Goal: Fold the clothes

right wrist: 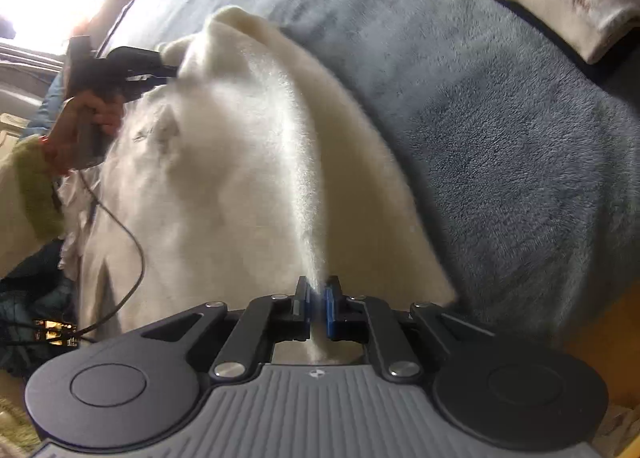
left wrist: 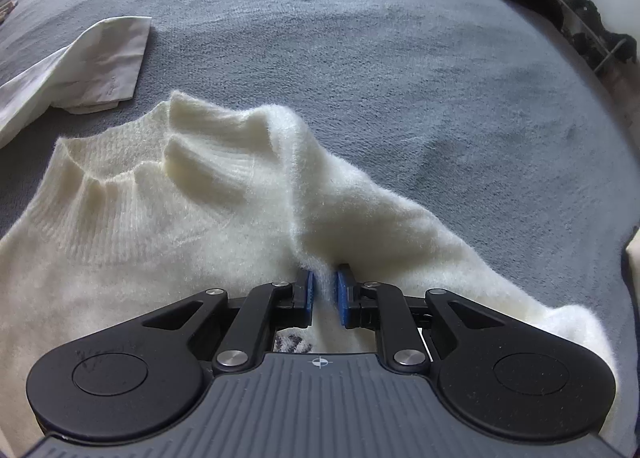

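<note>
Fuzzy cream knit: sweater (left wrist: 168, 225) lies on the grey-blue bed cover (left wrist: 360, 37), ribbed collar up-left in the left view.
left tool (left wrist: 324, 294): pinching a raised ridge of the sweater near the shoulder.
right tool (right wrist: 318, 308): nipped tight on a ridge of the same knit, fabric stretched toward the other tool.
step, my guess: carrying one side over for a fold.
do it well: move both together, edge taut and level, lay flat before letting go.
risk: fuzzy knit slips or bunches.
nearby: white shirt (left wrist: 80, 65), apart from the sweater.
</note>
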`<action>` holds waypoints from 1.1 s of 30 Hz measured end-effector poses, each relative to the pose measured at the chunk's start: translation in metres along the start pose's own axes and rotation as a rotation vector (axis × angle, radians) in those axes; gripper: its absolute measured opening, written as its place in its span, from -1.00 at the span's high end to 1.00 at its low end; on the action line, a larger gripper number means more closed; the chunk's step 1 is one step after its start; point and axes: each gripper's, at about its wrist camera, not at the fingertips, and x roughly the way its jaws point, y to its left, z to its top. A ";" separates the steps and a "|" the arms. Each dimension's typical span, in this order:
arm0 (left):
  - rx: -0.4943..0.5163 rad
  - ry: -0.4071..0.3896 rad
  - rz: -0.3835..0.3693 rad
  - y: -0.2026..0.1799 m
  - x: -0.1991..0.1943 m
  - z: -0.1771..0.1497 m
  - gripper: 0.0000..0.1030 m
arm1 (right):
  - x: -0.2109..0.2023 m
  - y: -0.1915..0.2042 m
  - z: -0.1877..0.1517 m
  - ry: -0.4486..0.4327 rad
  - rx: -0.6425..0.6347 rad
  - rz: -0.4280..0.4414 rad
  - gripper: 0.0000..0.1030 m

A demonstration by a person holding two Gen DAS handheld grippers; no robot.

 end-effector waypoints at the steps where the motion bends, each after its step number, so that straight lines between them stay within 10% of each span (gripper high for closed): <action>1: 0.002 0.005 0.002 0.000 0.000 0.001 0.70 | -0.001 -0.002 -0.002 0.003 0.001 -0.016 0.85; 15: 0.030 -0.074 0.008 -0.002 -0.057 -0.012 0.36 | 0.029 -0.028 -0.010 0.068 0.147 -0.045 0.85; 21: 0.271 -0.177 -0.077 -0.047 -0.095 -0.064 0.35 | 0.020 -0.016 -0.019 0.058 0.088 -0.121 0.59; 26: 0.541 -0.112 -0.156 -0.094 -0.079 -0.112 0.35 | -0.015 0.014 -0.027 -0.050 -0.069 -0.243 0.51; 33: 0.599 -0.093 -0.135 -0.091 -0.052 -0.144 0.34 | 0.000 0.051 -0.010 -0.152 -0.301 -0.146 0.51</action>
